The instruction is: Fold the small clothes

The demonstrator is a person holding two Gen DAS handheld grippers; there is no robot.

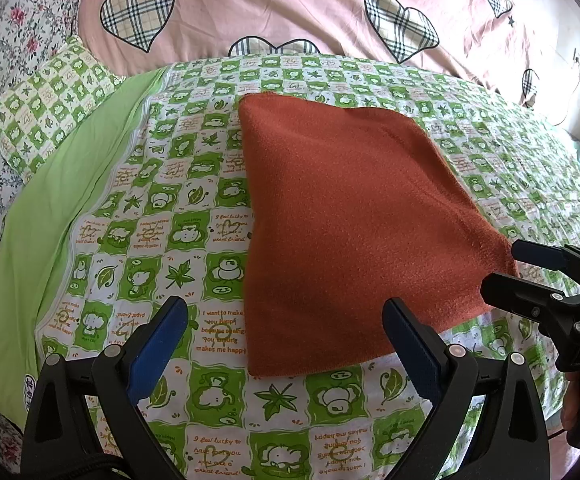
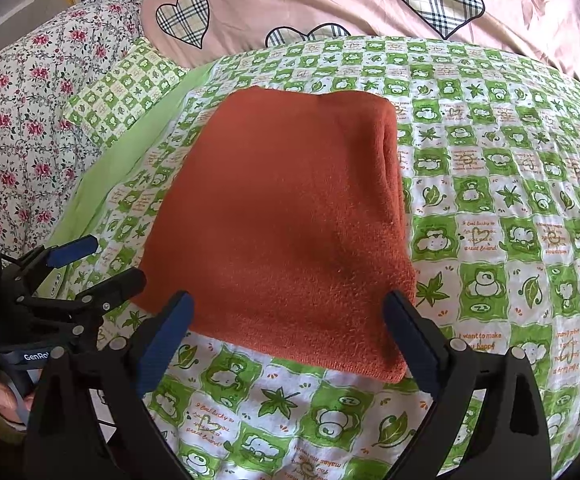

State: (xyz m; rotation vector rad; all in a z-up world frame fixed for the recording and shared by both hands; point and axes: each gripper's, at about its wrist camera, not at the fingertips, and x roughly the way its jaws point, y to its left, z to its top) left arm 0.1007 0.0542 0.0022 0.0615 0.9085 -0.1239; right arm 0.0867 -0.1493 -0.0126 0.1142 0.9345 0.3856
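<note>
While both claws, left (image 1: pixel 285 344) and right (image 2: pixel 290 340), gape empty, the rust-orange cloth (image 2: pixel 290 220) lies folded flat.

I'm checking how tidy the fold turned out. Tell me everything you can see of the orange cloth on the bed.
The rust-orange fleecy cloth is a soft, napped fabric folded into a flat, roughly rectangular pad. Stacked layers show along its right side in the right wrist view, with a stitched hem at the near edge. It lies flat on the green-and-white checked cartoon bedsheet, with no big wrinkles. Both the left gripper and the right gripper are open just short of its near edge, neither holding it.
</note>
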